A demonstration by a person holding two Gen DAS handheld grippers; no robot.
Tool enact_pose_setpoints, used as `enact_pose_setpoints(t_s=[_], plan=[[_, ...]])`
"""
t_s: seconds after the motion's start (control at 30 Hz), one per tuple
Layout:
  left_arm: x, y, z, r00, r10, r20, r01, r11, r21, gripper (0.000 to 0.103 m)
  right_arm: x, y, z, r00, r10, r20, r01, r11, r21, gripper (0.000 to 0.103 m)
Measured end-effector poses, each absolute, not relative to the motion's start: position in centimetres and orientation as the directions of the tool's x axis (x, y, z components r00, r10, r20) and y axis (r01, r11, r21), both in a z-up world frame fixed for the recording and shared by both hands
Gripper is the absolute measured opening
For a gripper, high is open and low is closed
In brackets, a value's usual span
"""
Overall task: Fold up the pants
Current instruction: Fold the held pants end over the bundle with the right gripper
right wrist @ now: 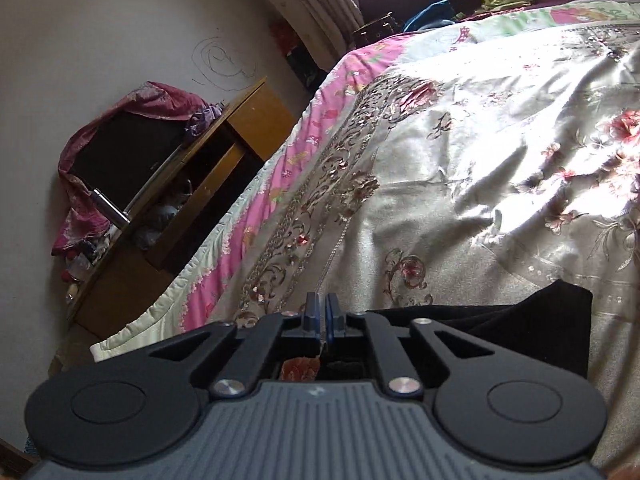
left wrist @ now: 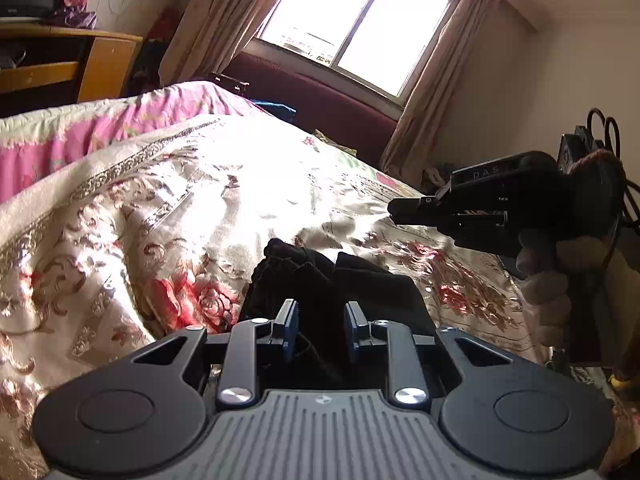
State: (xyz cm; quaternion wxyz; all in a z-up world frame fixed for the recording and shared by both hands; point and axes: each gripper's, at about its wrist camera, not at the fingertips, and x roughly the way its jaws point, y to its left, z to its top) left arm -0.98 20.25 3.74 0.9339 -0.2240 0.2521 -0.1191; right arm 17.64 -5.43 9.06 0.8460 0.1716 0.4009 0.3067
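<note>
The black pants [left wrist: 360,280] lie bunched on the floral bedspread, just beyond my left gripper [left wrist: 321,318]. Its blue-padded jaws stand a little apart, and dark cloth shows behind the gap with nothing visibly pinched. My right gripper [left wrist: 394,210], held by a gloved hand [left wrist: 548,292], hovers above the bed to the right of the pants with its fingers together. In the right wrist view the right gripper [right wrist: 322,312] is shut with nothing between its pads. A flat folded part of the pants [right wrist: 540,320] lies to its right, partly hidden behind the gripper body.
The bed carries a shiny floral cover [left wrist: 180,208] over a pink quilt [right wrist: 304,148]. A wooden cabinet [right wrist: 224,160] with a cloth-draped black box [right wrist: 124,156] stands beside the bed. A bright window [left wrist: 360,20] with curtains and a dark red bench [left wrist: 320,96] lie beyond.
</note>
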Motion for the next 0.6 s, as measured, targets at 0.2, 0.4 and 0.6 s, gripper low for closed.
enact_pose_setpoints(t_s=[0.2,0.4,0.6], plan=[[-0.4,18.4,2.9,0.777,-0.417,-0.472,0.135,0.843,-0.521,0.061,16.9,-3.4,7.4,0.419,0.535,-0.733,-0.42,0.83,0.366,0.026],[1.1,14.5,1.3,0.642,-0.454,-0.617,0.133,0.859,-0.494,0.067,15.5,1.5,5.9,0.416,0.424,-0.804,-0.593,0.797,0.114,0.041],[1.4,12.7,1.2,0.611,-0.48,-0.629,0.184,0.859,-0.477,0.067,16.2,3.3,5.9,0.4,0.401,-0.824,-0.779,0.623,-0.075,0.041]])
